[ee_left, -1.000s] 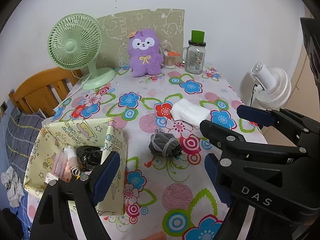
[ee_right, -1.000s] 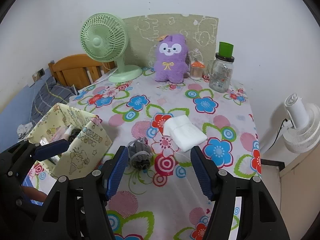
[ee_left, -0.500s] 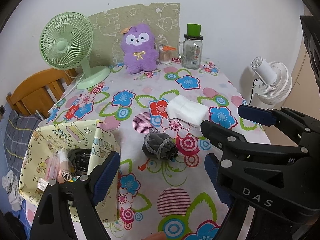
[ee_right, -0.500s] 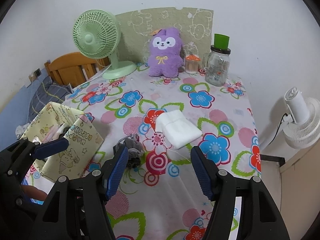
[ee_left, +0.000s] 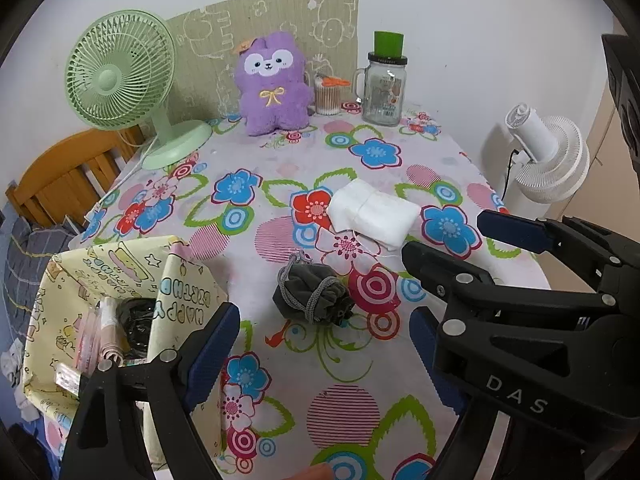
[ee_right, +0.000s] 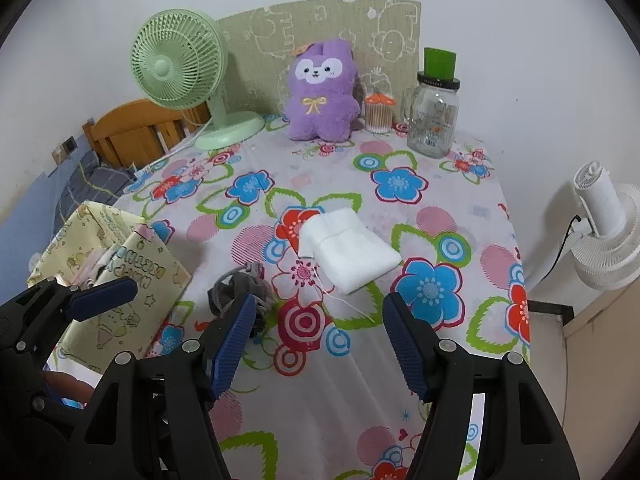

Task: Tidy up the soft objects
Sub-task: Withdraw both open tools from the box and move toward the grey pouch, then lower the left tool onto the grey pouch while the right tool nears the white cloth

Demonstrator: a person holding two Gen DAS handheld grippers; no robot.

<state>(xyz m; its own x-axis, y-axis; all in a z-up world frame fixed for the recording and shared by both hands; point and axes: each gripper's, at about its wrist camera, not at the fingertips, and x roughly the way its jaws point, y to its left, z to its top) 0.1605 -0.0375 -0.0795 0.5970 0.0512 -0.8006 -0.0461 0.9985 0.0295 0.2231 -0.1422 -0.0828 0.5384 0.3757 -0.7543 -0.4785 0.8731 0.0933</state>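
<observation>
A grey drawstring pouch (ee_left: 312,296) (ee_right: 240,292) lies on the flowered tablecloth (ee_left: 280,380). A folded white cloth (ee_left: 372,216) (ee_right: 348,252) lies just behind it to the right. At the far edge a purple plush toy (ee_left: 274,84) (ee_right: 322,92) sits upright. A yellow patterned box (ee_left: 100,264) (ee_right: 132,264) stands open at the left with small items inside. My left gripper (ee_left: 320,352) hovers open in front of the pouch, empty. My right gripper (ee_right: 318,344) is open and empty too, its left finger overlapping the pouch and the cloth ahead of it.
A green desk fan (ee_left: 120,76) stands back left. A glass jar with a green lid (ee_left: 384,84) and a tub of cotton swabs (ee_left: 330,96) stand beside the plush. A white fan (ee_left: 548,152) stands off the table's right edge, a wooden chair (ee_left: 68,180) to the left.
Both grippers have come a little forward and down over the table, so the pouch, cloth and box look larger. Jaws stay open. Nothing on the table has moved.
</observation>
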